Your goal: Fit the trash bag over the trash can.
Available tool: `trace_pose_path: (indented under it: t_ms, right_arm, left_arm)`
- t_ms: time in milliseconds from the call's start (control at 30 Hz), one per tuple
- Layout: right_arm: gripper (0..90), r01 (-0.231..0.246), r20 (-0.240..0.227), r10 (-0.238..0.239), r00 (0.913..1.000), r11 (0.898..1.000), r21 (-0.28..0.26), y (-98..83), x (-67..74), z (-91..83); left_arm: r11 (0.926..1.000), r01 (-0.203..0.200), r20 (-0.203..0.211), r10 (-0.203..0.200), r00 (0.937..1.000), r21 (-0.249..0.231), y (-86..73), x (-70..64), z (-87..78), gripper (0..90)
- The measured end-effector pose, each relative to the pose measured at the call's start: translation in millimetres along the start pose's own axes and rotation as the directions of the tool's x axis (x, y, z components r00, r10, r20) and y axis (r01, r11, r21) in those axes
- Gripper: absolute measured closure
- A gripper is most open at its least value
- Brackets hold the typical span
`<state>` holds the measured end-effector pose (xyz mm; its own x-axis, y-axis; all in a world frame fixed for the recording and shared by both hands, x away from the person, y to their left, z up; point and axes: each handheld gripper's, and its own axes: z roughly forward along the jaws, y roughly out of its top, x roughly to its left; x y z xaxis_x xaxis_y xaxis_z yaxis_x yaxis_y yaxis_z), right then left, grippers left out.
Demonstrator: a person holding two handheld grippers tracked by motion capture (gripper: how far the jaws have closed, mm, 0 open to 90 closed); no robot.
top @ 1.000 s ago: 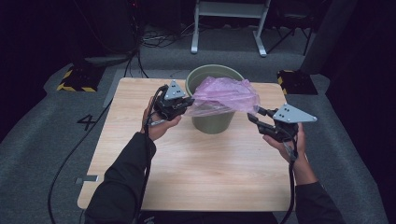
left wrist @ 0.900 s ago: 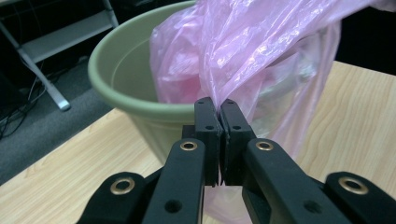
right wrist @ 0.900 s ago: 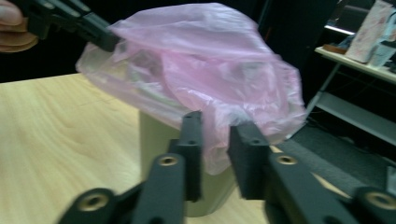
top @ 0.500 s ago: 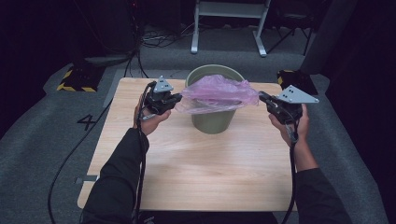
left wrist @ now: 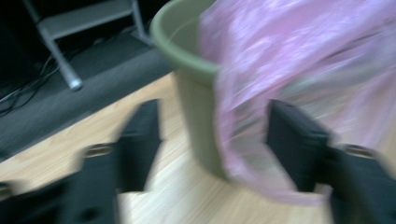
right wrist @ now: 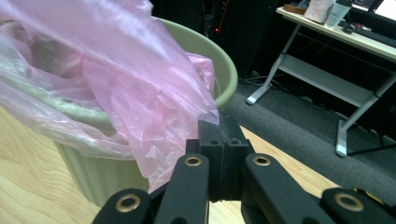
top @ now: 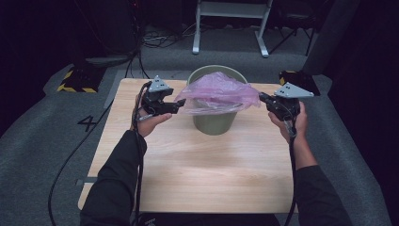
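While gripping bag (top: pixel 218 92), right hand (top: pixel 292 123) raised.

Left gripper view motion-blurred. Thin pink plastic bag (left wrist: pixel 299 70) hides much of round olive-green plastic bucket (left wrist: pixel 196 107); bucket's far rim cut off at top edge.

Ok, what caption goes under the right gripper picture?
Right gripper pinching the pink bag beside the green bucket.

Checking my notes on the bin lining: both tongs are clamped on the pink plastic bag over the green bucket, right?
Not both. The left tongs have just opened, jaws standing apart in the left gripper view. The right tongs are clamped on the pink plastic bag over the green bucket.
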<state>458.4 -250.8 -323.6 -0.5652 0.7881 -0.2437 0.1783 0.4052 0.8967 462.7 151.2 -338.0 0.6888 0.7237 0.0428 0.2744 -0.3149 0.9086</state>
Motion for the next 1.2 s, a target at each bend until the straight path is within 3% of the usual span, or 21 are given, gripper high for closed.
trace_pose_path:
  t_ms: [133,300,367,433,533,600,667,767,833,900,1033,1100,1200]
  right_arm:
    - [89.1,0.01,0.001,-0.01,0.9999,1.0,-0.016,6.0,3.6,-0.5]
    - [87.2,0.01,-0.001,-0.01,0.9999,1.0,-0.013,10.0,7.4,2.0]
    - [79.5,0.008,0.006,-0.008,0.9999,1.0,-0.009,10.6,8.4,3.2]
    - [78.7,0.001,-0.003,-0.001,1.0,1.0,-0.011,10.8,9.3,3.4]
    - [76.1,0.007,-0.004,-0.007,1.0,1.0,-0.008,10.8,11.2,2.4]
    - [69.5,0.007,-0.005,-0.007,1.0,1.0,-0.006,10.5,11.7,1.6]
    - [58.1,-0.012,-0.007,0.012,0.9999,1.0,-0.007,10.4,10.8,1.2]
    - [42.1,-0.049,-0.017,0.049,0.9987,0.999,-0.022,10.0,9.7,-1.7]
    - [35.4,-0.074,-0.025,0.073,0.997,0.996,-0.055,9.9,9.7,-6.7]
    - [30.6,-0.086,-0.063,0.081,0.9947,0.992,-0.087,9.7,10.7,-13.1]
    - [26.1,-0.09,-0.1,0.078,0.9919,0.989,-0.121,8.2,13.8,-25.1]
    - [26.1,-0.102,-0.145,0.082,0.9859,0.986,-0.131,5.3,14.3,-30.3]
    - [26.4,-0.103,-0.183,0.079,0.9799,0.987,-0.124,-2.1,14.1,-34.6]
  left_arm:
    - [0.9948,-0.08,0.03,0.082,0.9962,-0.062,7.6,-24.8,-12.6,20.1]
    - [0.9807,-0.161,0.067,0.169,0.9833,-0.111,15.1,-55.7,-20.9,19.7]
    - [0.9734,-0.189,0.081,0.2,0.9764,-0.13,15.1,-66.6,-21.9,20.1]
    - [0.9717,-0.193,0.113,0.209,0.9714,-0.136,14.5,-74.9,-21.0,20.6]
    - [0.9639,-0.245,0.138,0.258,0.9564,-0.105,11.8,-85.8,-15.4,20.7]
    - [0.9628,-0.255,0.157,0.267,0.9508,-0.089,10.1,-90.1,-10.2,20.7]
    - [0.9619,-0.265,0.135,0.272,0.9528,-0.067,9.7,-91.1,-4.8,23.5]
    - [0.9624,-0.268,0.13,0.271,0.9537,-0.045,8.3,-88.3,1.4,37.8]
    - [0.9612,-0.275,0.143,0.275,0.9508,-0.022,6.0,-86.9,5.2,44.9]
    - [0.96,-0.28,0.129,0.278,0.952,0.0,3.6,-85.1,8.4,50.0]
    - [0.9593,-0.282,0.108,0.279,0.9544,0.018,-0.8,-80.0,11.9,61.2]
    - [0.9635,-0.267,0.099,0.264,0.9595,0.019,-3.3,-77.3,13.7,63.3]
    - [0.9645,-0.263,0.1,0.259,0.9607,0.025,-7.0,-71.9,16.4,69.0]
